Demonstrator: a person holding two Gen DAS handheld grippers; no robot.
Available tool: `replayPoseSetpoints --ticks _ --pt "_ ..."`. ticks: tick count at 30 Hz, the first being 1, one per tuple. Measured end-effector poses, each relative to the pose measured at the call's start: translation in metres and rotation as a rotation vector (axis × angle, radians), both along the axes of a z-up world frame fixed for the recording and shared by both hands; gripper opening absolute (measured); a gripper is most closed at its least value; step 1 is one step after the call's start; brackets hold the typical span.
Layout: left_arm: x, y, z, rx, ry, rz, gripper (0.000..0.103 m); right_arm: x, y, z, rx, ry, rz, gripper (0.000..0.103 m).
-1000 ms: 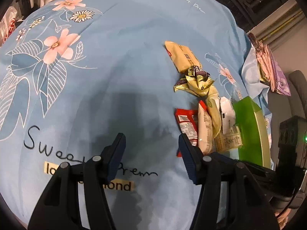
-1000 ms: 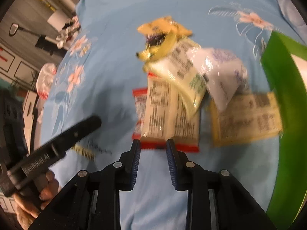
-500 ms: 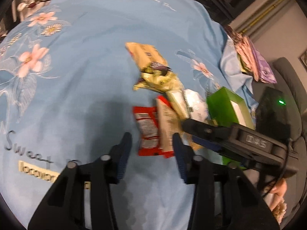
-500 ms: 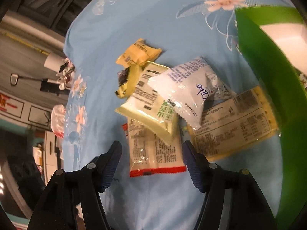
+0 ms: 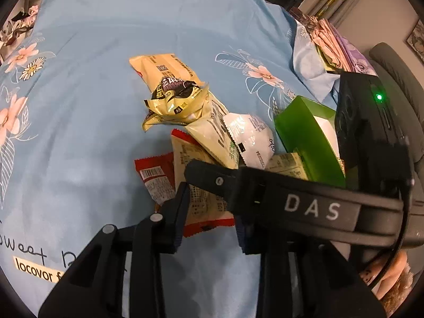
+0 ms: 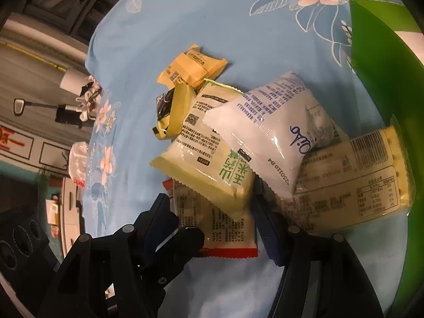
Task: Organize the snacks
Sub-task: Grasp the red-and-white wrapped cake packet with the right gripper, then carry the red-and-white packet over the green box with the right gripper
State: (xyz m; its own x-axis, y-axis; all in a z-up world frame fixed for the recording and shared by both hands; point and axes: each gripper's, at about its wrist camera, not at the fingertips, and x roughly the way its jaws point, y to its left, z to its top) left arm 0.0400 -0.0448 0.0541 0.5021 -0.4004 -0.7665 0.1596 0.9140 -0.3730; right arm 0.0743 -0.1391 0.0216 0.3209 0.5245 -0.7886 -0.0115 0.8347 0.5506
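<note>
Left wrist: clamping the left gripper (image 5: 212, 222) on the red-edged packet (image 5: 201, 204), lying left of the green box (image 5: 299, 132) on the blue sheet (image 5: 79, 132); right wrist: holding the right gripper (image 6: 212, 220) with jaws apart astride that packet; seeing the white packet (image 6: 267, 132) nearer the green box, overlapping 2 others.

Dim, warm indoor light falls on the pale blue floral cotton bedsheet (image 5: 87, 137), with soft shadows pooling just ahead of the black two-finger left gripper (image 5: 209, 212). Glare streaks the glossy white plastic snack pouch (image 6: 275, 129). Both fisheye views bend heavily and blacken toward the corners; the room beyond the bed sinks into murk, while packets stay fairly sharp
</note>
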Motion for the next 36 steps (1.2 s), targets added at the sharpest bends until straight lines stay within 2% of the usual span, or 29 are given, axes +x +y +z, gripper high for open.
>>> replayPoseSetpoints --ticks 1,3,7,10,15,18,21,26,36 --pt "-0.001 0.000 0.000 0.012 -0.009 0.001 0.023 0.001 -0.002 0.000 0.008 0.004 0.003 0.066" --pt "-0.001 0.001 -0.002 0.024 -0.014 0.004 0.020 0.002 -0.004 -0.002 0.021 0.014 0.006 0.066" --pt "0.001 0.006 -0.005 0.008 0.002 0.022 0.020 0.002 -0.002 -0.003 0.007 0.008 -0.001 0.068" --pt "-0.001 0.007 -0.005 0.034 0.001 0.034 0.024 0.002 0.001 -0.003 -0.006 0.007 0.013 0.069" --pt "-0.003 0.009 -0.010 0.047 0.005 0.047 0.023 0.000 0.005 -0.002 -0.013 -0.002 0.017 0.065" --pt "-0.008 0.008 -0.008 0.068 -0.011 0.043 0.027 -0.004 0.006 0.003 -0.032 -0.011 0.013 0.061" --pt "-0.015 0.012 -0.005 0.059 -0.003 0.057 0.028 -0.011 0.011 0.011 -0.060 -0.020 0.020 0.060" --pt "-0.027 0.017 0.010 0.022 -0.027 0.074 0.031 -0.030 0.022 0.035 -0.105 -0.095 0.045 0.060" --pt "-0.048 -0.006 0.058 0.022 -0.151 0.051 0.030 -0.055 0.006 0.087 -0.111 -0.227 0.030 0.060"
